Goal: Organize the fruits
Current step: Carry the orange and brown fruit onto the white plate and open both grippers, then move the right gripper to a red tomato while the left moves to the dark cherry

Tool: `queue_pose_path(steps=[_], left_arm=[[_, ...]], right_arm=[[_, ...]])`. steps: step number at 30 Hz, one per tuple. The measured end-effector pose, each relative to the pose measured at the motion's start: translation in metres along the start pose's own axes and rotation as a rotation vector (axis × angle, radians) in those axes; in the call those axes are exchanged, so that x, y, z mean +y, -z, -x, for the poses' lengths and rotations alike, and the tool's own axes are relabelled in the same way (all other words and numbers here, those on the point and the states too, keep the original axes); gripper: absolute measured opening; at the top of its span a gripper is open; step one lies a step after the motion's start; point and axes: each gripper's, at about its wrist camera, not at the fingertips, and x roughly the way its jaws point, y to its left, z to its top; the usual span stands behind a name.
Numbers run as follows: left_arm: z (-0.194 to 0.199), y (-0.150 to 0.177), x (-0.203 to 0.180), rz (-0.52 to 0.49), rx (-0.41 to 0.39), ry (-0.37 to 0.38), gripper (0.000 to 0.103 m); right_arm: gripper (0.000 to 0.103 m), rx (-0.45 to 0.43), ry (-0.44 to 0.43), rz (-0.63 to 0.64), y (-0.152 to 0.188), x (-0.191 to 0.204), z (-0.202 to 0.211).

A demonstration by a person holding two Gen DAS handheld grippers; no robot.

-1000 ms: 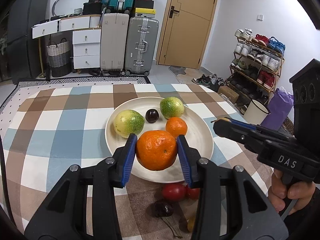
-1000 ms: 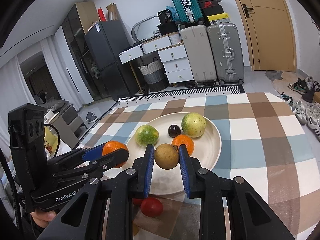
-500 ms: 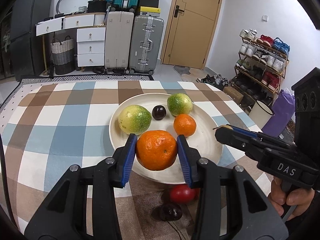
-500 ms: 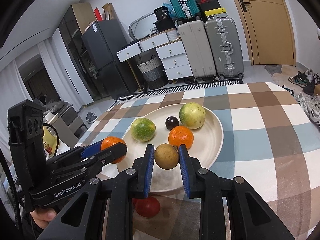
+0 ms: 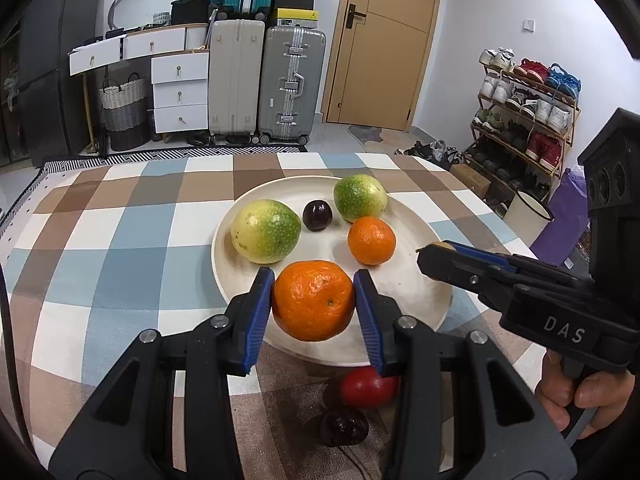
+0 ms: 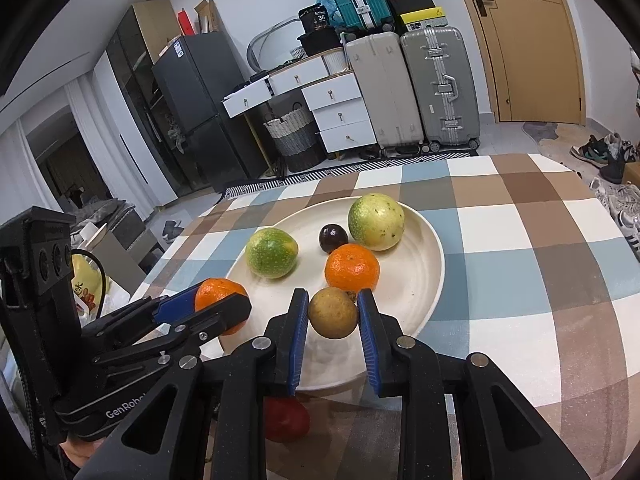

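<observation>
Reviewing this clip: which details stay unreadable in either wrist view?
- Left wrist view: the dark fruit under the left gripper is shadowed; kind unclear.
- Right wrist view: the red fruit is half hidden behind the right gripper.
- Both views: whether the held fruits touch the plate is unclear.

One plate [image 5: 404, 292], two oranges [image 5: 314, 300], two green fruits [image 5: 266, 230], one tomato [image 5: 366, 388].

place: home (entryway) | cues: 2 suitcases [image 5: 266, 80], shoe rack [image 5: 524, 108], fridge [image 6: 200, 108]
</observation>
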Motion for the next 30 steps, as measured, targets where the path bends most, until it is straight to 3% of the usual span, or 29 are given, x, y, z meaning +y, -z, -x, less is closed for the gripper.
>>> queue_pose_path(steps=[2,7,8,10,12,13,15,17,20,22,30], left_arm=[[0.0,0.0,0.001,0.005,-0.003,-0.002,0.038],[0.007,-0.002,0.007,0.031,-0.02,0.011,0.039],[0.008,-0.002,0.008,0.036,-0.018,0.014,0.04],[0.012,-0.003,0.011,0.045,-0.017,0.011,0.054],[0.018,-0.003,0.014,0.057,-0.021,0.006,0.071],[0.023,-0.003,0.014,0.059,-0.03,0.005,0.079],[0.032,-0.002,0.016,0.059,-0.047,0.002,0.084],[0.04,0.0,0.018,0.054,-0.041,-0.006,0.085],[0.051,0.005,0.02,0.049,-0.041,-0.024,0.091],[0.058,0.009,0.02,0.046,-0.038,-0.034,0.102],[0.079,0.021,0.018,0.009,-0.037,-0.036,0.102]], right_arm=[[0.034,-0.015,-0.002,0.001,-0.001,0.001,0.003],[0.043,-0.05,0.011,-0.007,-0.003,-0.003,0.015],[0.05,-0.057,0.012,-0.01,-0.003,-0.004,0.018],[0.055,-0.061,0.006,-0.023,-0.003,-0.006,0.021],[0.074,-0.062,0.011,-0.028,-0.005,-0.007,0.024],[0.079,-0.066,0.016,-0.025,-0.005,-0.007,0.026],[0.094,-0.078,0.025,-0.022,-0.006,-0.007,0.032],[0.101,-0.083,0.03,-0.021,-0.006,-0.006,0.037],[0.102,-0.071,0.036,0.003,-0.006,-0.004,0.041],[0.102,-0.056,0.042,0.025,-0.006,-0.001,0.043],[0.102,-0.001,0.053,0.116,0.008,0.008,0.05]])
